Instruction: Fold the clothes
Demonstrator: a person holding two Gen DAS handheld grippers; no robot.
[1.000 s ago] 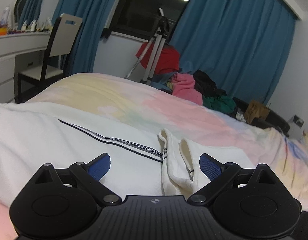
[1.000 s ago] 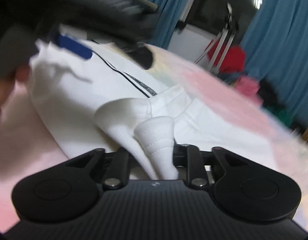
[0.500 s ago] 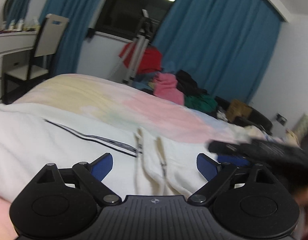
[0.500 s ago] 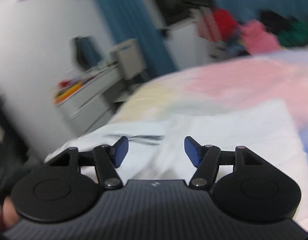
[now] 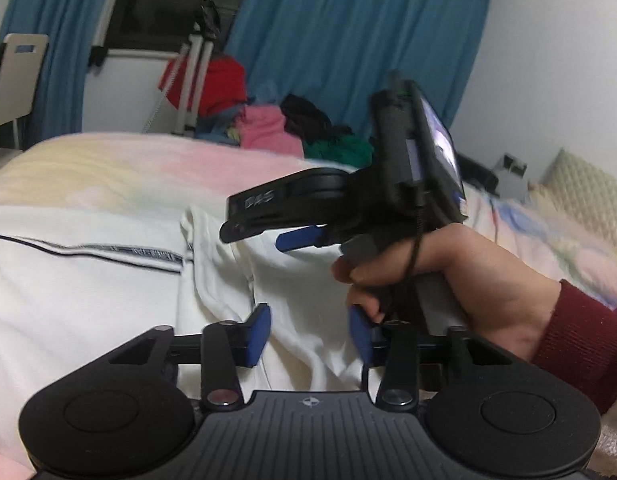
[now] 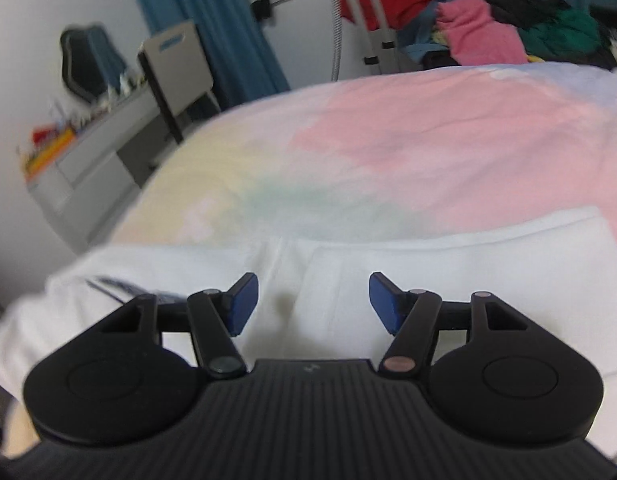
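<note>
A white garment [image 5: 88, 300] with a thin dark printed stripe [image 5: 108, 250] lies spread on the pastel bedspread [image 5: 128, 168]. My left gripper [image 5: 308, 336] is open just above a crumpled fold of it, with nothing between the blue pads. In the left wrist view my right gripper [image 5: 296, 232] hovers over the same fold, held by a hand [image 5: 448, 280] in a dark red sleeve. The right wrist view has the right gripper [image 6: 310, 304] open over the flat white garment [image 6: 468, 264], with nothing in it.
A heap of red, pink, black and green clothes [image 5: 276, 128] sits past the bed's far edge by a white stand [image 5: 188, 80]. Blue curtains [image 5: 348, 40] hang behind. A white chair [image 6: 176, 64] and a cluttered dresser [image 6: 68, 160] stand to the left.
My right gripper let go of the white cuff it was shut on and now stands open above the garment. My left gripper's jaws have narrowed but stay open. The right hand came into the left view.
</note>
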